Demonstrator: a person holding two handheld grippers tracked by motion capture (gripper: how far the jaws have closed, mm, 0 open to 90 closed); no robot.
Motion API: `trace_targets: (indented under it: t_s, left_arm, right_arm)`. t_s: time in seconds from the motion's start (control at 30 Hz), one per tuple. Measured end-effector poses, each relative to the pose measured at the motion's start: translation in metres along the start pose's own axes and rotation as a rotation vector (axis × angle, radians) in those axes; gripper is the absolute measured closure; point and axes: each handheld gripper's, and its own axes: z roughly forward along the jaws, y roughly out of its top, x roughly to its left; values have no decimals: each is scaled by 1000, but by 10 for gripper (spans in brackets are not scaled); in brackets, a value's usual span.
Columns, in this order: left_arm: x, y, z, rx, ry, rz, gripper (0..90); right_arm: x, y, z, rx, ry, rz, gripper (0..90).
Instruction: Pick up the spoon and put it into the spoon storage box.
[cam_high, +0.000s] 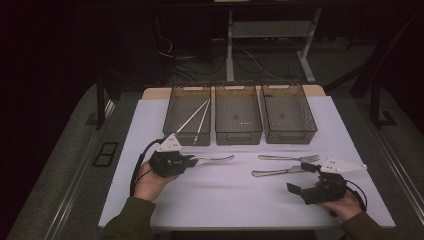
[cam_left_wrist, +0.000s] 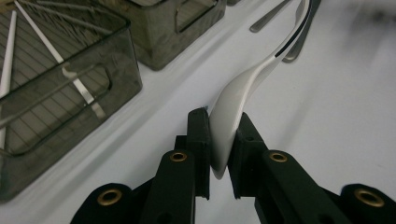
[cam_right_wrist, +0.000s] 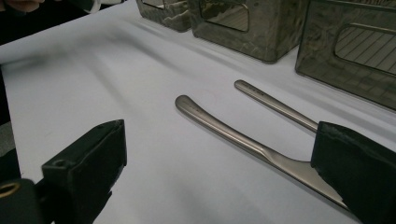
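My left gripper (cam_high: 192, 161) is shut on the broad end of a silver piece of cutlery (cam_high: 216, 159), which sticks out to the right just above the white table (cam_high: 220, 200). In the left gripper view the jaws (cam_left_wrist: 222, 140) clamp that piece of cutlery (cam_left_wrist: 238, 93) from both sides. Two forks (cam_high: 287, 158) (cam_high: 276, 172) lie side by side on the table, right of centre. My right gripper (cam_high: 301, 178) stands open just right of them. In the right gripper view, that gripper (cam_right_wrist: 219, 177) has its jaws wide apart, with the near fork's handle (cam_right_wrist: 224, 128) lying between them and untouched.
Three dark see-through bins stand in a row at the back: the left bin (cam_high: 172, 120) holds thin white sticks (cam_high: 199, 117), then come the middle bin (cam_high: 238, 136) and the right bin (cam_high: 290, 136). The stick bin (cam_left_wrist: 93, 93) stands close on my left gripper's left.
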Motion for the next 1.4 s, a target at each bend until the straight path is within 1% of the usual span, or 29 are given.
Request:
trace_targets:
  t_s: [0.13,0.3,0.4,0.57,0.63,0.67,0.73,0.87,0.9,0.93,0.97,1.0,1.13,1.23,1.33,1.4]
  left_arm:
    - [3,9,2,-11,-7,5,795]
    - [8,22,9,-20,-12,22,794]
    - [10,34,14,-27,-13,35,795]
    - [10,57,22,-18,-13,77,795]
    - [10,66,25,-22,-10,86,794]
    - [11,71,26,-24,-8,93,795]
    - [12,79,28,-25,-5,99,795]
    - [15,95,33,-20,-2,124,795]
    - [15,99,36,-33,-4,108,795]
    - [17,102,38,-27,-4,116,795]
    - [17,106,41,-28,-1,112,795]
    - [19,110,43,-14,6,124,795]
    - [26,121,56,-3,21,111,795]
    - [33,127,65,-2,23,94,795]
    - [39,131,76,10,33,71,795]
    - [44,132,84,9,39,64,794]
  right_arm:
    - [2,0,2,7,1,-1,36]
    - [0,0,2,7,-2,0,36]
    - [1,0,1,6,-3,3,36]
    - [0,0,1,3,-2,0,36]
    - [0,0,0,0,-1,2,36]
    - [0,0,0,-5,-4,-6,36]
    - [1,0,0,4,-1,7,36]
    - [0,0,0,-2,0,-4,36]
    - [0,0,0,-2,1,-4,36]
    - [0,1,0,-2,0,-3,36]
    - [0,1,0,-2,0,-3,36]
    - [0,1,0,-2,1,-3,36]
    - [0,1,-1,-4,0,-3,36]
    - [0,1,-1,-5,-2,-4,36]
    - [0,1,-2,-4,1,0,36]
    - [0,1,-2,-5,3,0,36]
